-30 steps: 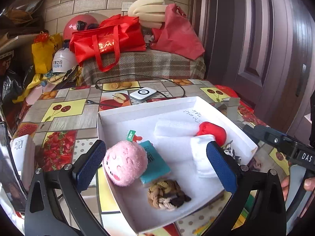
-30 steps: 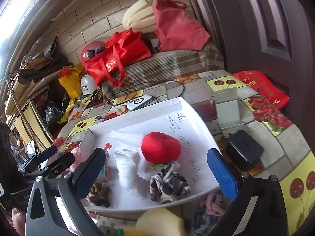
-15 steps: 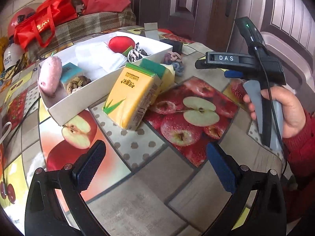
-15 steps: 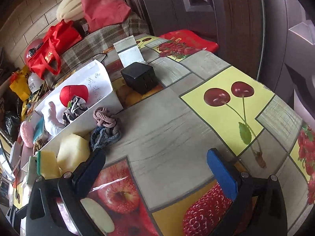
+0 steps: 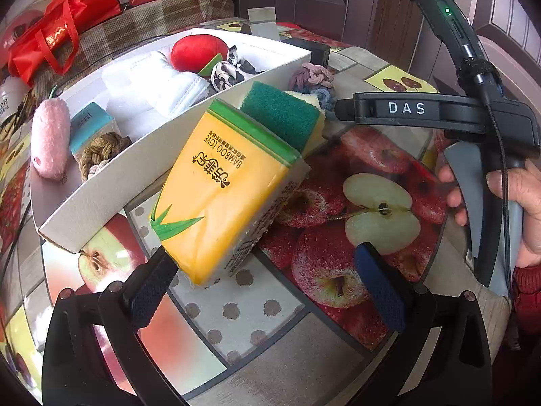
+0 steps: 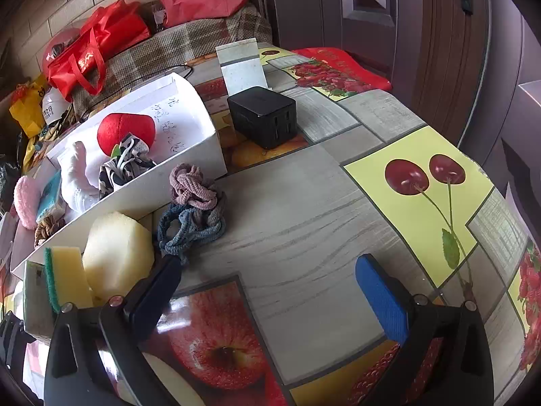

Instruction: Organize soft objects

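Observation:
A white box (image 5: 135, 169) holds a pink plush (image 5: 50, 138), a red plush (image 5: 197, 50), white cloths (image 5: 152, 81), a teal pack (image 5: 89, 125) and a brown knot (image 5: 101, 150). A yellow tissue pack (image 5: 219, 199) leans on the box's near wall, with a green-and-yellow sponge (image 5: 284, 115) behind it. My left gripper (image 5: 267, 291) is open, just short of the pack. My right gripper (image 6: 274, 287) is open and empty over the table; a pink-and-blue braided rope (image 6: 194, 206), a pale sponge (image 6: 118, 253) and the green-edged sponge (image 6: 66, 277) lie to its left.
A black cube (image 6: 263, 115) and a grey card (image 6: 241, 64) stand behind the box (image 6: 199, 128). Red bags (image 6: 98, 47) sit on a checked surface at the back. A dark door is at the right. The fruit-pattern table (image 6: 304, 209) drops off at the right.
Both grippers pulled back from over the box and swung right. My left gripper has closed in on the yellow tissue pack. My right gripper now faces the rope and open table.

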`<state>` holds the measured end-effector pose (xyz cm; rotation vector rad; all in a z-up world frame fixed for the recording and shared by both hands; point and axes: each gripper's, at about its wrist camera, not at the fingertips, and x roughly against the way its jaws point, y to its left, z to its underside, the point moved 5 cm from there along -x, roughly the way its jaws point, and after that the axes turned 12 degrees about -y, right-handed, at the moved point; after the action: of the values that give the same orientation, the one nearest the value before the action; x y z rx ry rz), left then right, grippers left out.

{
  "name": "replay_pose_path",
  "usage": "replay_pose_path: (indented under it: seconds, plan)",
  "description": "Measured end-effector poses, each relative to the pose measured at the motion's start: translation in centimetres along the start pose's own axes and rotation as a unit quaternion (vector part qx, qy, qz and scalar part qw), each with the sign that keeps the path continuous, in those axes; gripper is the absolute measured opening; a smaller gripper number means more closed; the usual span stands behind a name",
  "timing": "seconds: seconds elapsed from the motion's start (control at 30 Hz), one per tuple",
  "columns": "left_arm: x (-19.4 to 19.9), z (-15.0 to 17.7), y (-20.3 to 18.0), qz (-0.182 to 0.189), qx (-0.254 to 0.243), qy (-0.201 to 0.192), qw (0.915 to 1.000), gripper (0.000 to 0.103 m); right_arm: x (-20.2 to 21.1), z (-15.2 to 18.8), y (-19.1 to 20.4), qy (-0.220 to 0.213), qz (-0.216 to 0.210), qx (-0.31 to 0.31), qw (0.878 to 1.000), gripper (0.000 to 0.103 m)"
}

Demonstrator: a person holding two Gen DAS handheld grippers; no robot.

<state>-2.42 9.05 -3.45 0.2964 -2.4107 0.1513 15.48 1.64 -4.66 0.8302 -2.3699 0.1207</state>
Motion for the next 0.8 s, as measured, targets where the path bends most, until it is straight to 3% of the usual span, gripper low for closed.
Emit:
replay_pose_path:
  seconds: [0.8]
  plan:
    - [0.06, 0.05, -0.03, 0.001, 0.0, 0.0, 1.0, 0.103, 0.09, -0.03, 0.08, -0.004, -0.006, -0.006, 1.0, 0.103]
